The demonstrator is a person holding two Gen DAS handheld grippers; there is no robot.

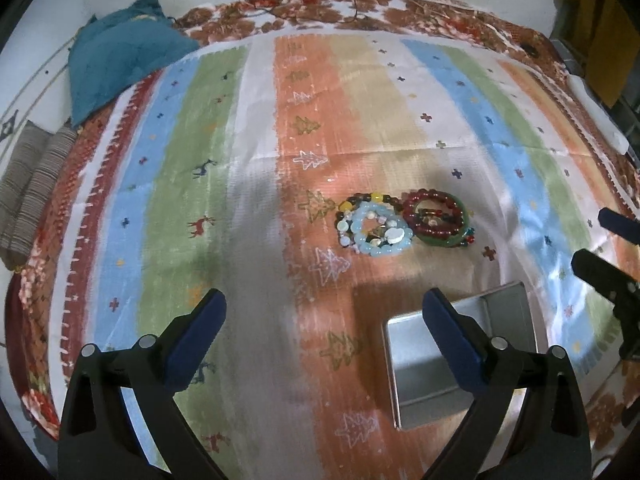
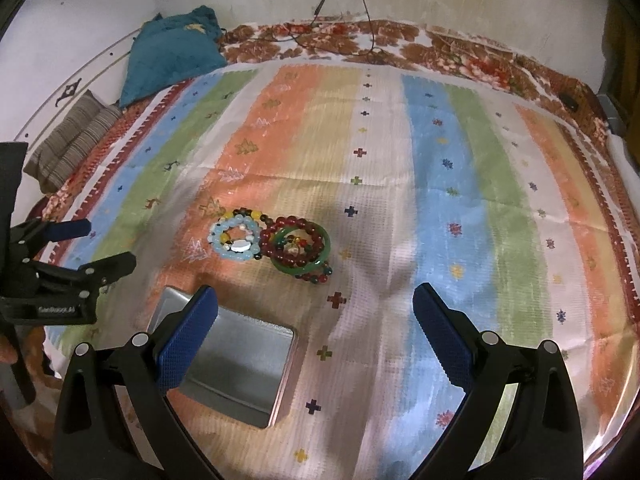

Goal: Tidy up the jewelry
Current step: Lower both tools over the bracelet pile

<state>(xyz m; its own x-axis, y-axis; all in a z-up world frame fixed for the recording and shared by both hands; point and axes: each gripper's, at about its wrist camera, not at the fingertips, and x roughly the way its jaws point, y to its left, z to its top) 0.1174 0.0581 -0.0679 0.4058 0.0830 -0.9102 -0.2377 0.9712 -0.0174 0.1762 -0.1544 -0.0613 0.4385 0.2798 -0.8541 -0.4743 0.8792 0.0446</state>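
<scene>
A heap of bead bracelets lies on the striped cloth: a pale blue bead bracelet (image 1: 380,236) (image 2: 236,240), a dark red bead bracelet (image 1: 434,216) (image 2: 298,240) and a green bangle (image 1: 448,240) (image 2: 304,266). An open square metal tin (image 1: 430,368) (image 2: 240,364) sits nearer to me than the heap, with nothing visible inside. My left gripper (image 1: 324,320) hovers open, left of the tin and short of the bracelets. My right gripper (image 2: 316,316) is open too, above the cloth just right of the tin. Each gripper shows at the edge of the other's view.
The striped cloth (image 1: 200,184) (image 2: 460,200) covers a flowered bedspread (image 2: 460,48). A teal cushion (image 1: 116,60) (image 2: 168,56) and a striped grey cushion (image 1: 32,180) (image 2: 72,136) lie at the far left. Thin cables (image 2: 360,8) hang down the back wall.
</scene>
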